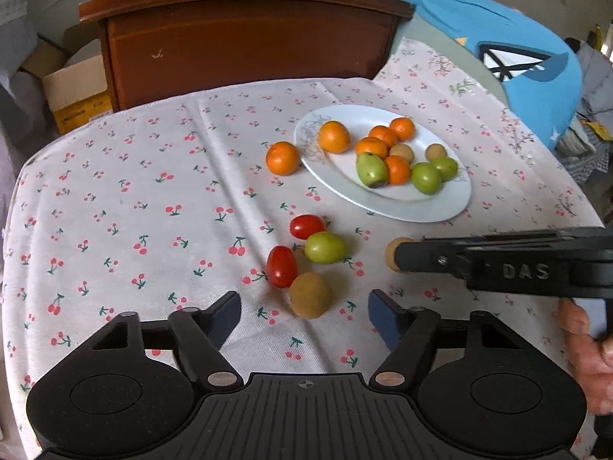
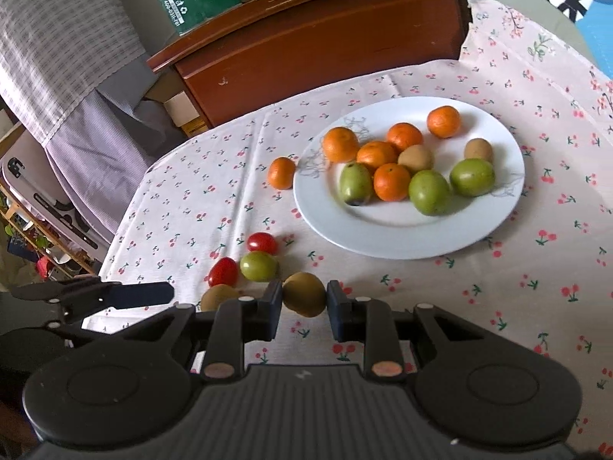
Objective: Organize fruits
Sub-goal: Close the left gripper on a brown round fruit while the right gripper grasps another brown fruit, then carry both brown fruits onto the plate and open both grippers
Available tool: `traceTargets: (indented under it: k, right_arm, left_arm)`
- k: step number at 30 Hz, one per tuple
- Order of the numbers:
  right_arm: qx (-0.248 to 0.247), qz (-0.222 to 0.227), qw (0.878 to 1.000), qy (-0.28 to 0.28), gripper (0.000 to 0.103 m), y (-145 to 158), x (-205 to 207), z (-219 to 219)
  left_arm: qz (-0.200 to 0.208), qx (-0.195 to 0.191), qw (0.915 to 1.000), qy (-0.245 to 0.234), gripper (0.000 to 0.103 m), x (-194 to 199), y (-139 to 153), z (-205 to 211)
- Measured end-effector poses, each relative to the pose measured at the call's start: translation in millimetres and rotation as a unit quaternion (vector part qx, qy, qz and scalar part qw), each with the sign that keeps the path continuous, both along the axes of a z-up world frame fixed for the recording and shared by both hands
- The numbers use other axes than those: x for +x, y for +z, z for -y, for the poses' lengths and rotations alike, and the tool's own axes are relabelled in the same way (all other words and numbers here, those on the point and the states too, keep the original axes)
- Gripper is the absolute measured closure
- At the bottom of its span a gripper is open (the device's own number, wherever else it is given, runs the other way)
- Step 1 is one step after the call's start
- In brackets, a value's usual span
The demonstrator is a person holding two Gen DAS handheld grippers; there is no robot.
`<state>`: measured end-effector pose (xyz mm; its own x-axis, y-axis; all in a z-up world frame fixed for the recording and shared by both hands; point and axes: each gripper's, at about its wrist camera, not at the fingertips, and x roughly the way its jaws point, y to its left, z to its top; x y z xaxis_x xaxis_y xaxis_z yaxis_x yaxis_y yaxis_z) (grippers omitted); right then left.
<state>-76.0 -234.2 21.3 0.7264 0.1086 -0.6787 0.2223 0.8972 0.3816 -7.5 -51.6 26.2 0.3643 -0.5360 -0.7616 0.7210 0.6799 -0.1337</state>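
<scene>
Right tool [image 2: 304, 301] pinches a brown kiwi [image 2: 304, 294] between its pads, low over the cloth and near the front rim of the white plate [image 2: 402, 237]. Left tool [image 1: 304, 308] hangs wide open, gripping nothing, with a second brown kiwi [image 1: 310, 294] lying on the cloth between its fingers. Loose fruit beside it: two cherry tomatoes [image 1: 281, 266], a green fruit [image 1: 325, 247]; one tangerine [image 1: 282, 158] sits off the plate, touching its far-left rim. Risks, as I judge them: the grip on the kiwi looks to be on its rounded flanks, so a jolt or slack squeeze could let it roll out. The plate is crowded through the middle, so a drop there may knock the round fruit rolling; the near part of the plate is bare and the safer landing. The two tools sit close together, so they may collide. Open cloth lies right of the plate; the worktop [image 1: 57, 230] edge curves away at left, where a rolling fruit could go over.
</scene>
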Motion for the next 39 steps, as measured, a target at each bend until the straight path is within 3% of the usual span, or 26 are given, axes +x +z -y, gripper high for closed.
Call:
traceTargets:
  k: [3, 10, 18, 28, 39]
  right_arm:
    - [0.000, -0.003, 1.000, -0.003, 0.078, -1.4, -0.1, 0.5]
    - [0.003, -0.011, 1.000, -0.006, 0.077, -5.6, 0.0, 0.8]
    - [0.009, -0.018, 1.000, -0.003, 0.075, -8.6, 1.9, -0.7]
    - [0.004, -0.010, 1.000, 0.005, 0.077, -3.0, 2.0, -3.6]
    - [0.006, 0.052, 0.999, -0.011, 0.077, 33.2, -1.1, 6.5]
  left_arm:
    - [-0.007, -0.001, 1.0000, 0.004, 0.049, 2.4, -3.9, 4.3]
    - [0.000, 0.008, 1.0000, 0.001, 0.052, -1.0, -11.3, 11.3]
    - [-0.011, -0.002, 0.9999, 0.010, 0.080, 4.0, -10.2, 9.3]
    - [0.000, -0.011, 0.9999, 0.006, 0.080, -5.6, 2.8, 5.0]
    - [0.044, -0.056, 0.9974, 0.003, 0.080, -5.0, 39.4, 8.0]
